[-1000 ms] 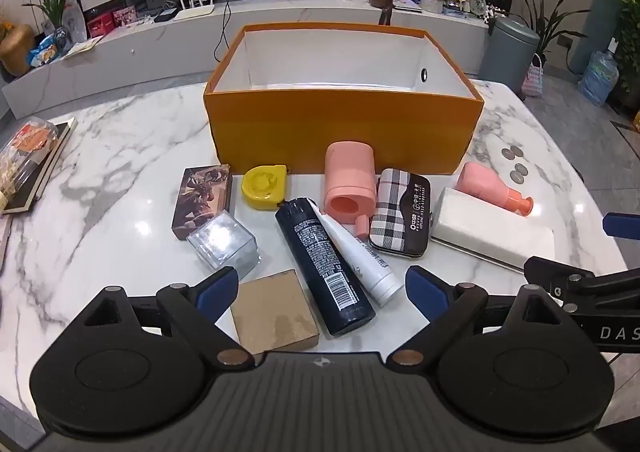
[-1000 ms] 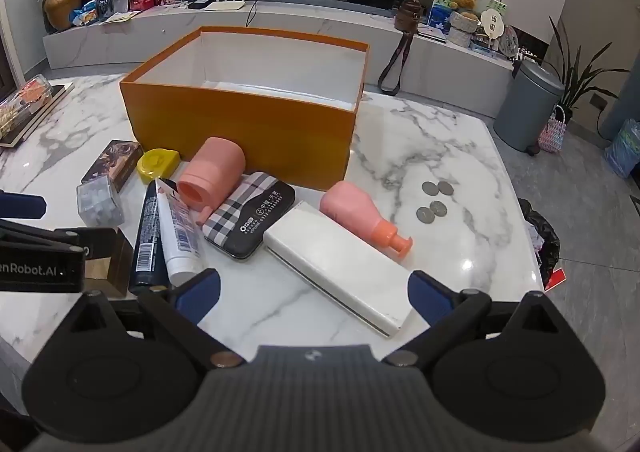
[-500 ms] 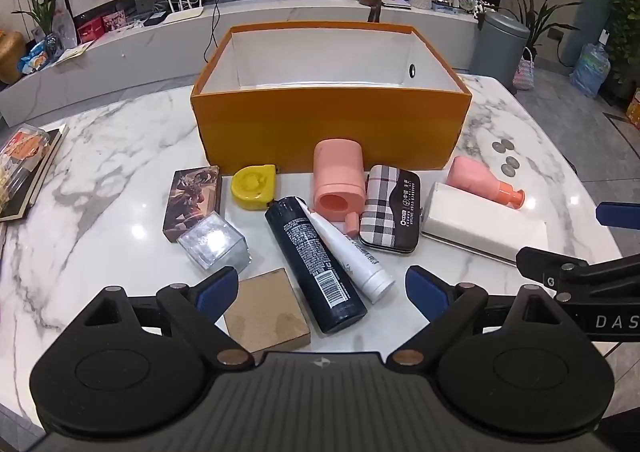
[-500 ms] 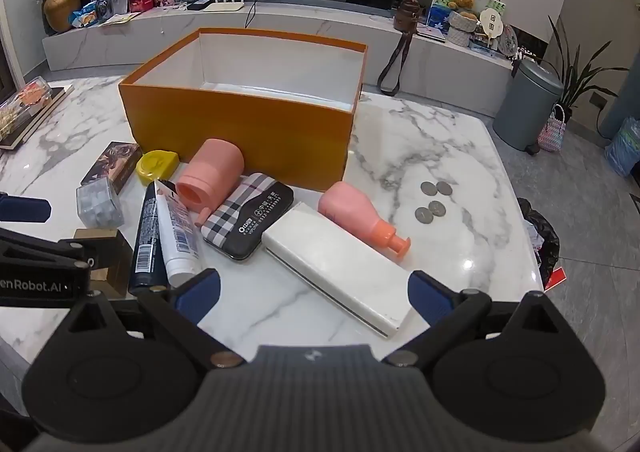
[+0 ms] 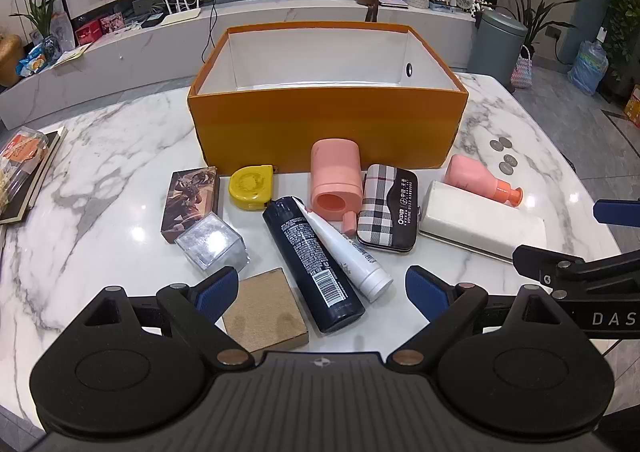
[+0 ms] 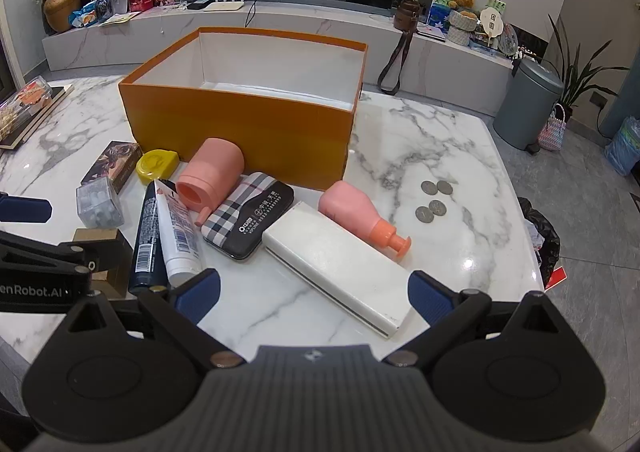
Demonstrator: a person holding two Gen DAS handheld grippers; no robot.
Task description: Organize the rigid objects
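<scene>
An empty orange box (image 5: 328, 123) stands on the marble table (image 5: 104, 187); it also shows in the right wrist view (image 6: 240, 123). In front of it lie a brown cork block (image 5: 264, 312), a black bottle (image 5: 312, 264), a white tube (image 5: 344, 248), a pink cup (image 5: 336, 179), a plaid case (image 5: 388, 207), a white box (image 6: 336, 268), a pink bottle (image 6: 360, 215), a yellow tape measure (image 5: 250, 185), a clear cube (image 5: 210, 242) and a card box (image 5: 192, 197). My left gripper (image 5: 320, 292) is open above the cork block and black bottle. My right gripper (image 6: 314, 292) is open over the white box.
Several coins (image 6: 434, 199) lie on the table's right side. A packaged tray on a book (image 5: 20, 167) sits at the left edge. A grey bin (image 6: 528, 103) stands on the floor beyond the right edge. A low cabinet runs behind.
The left gripper has drawn back and risen slightly, so the objects sit further up its view. The right gripper has hardly moved. Both stay open.
</scene>
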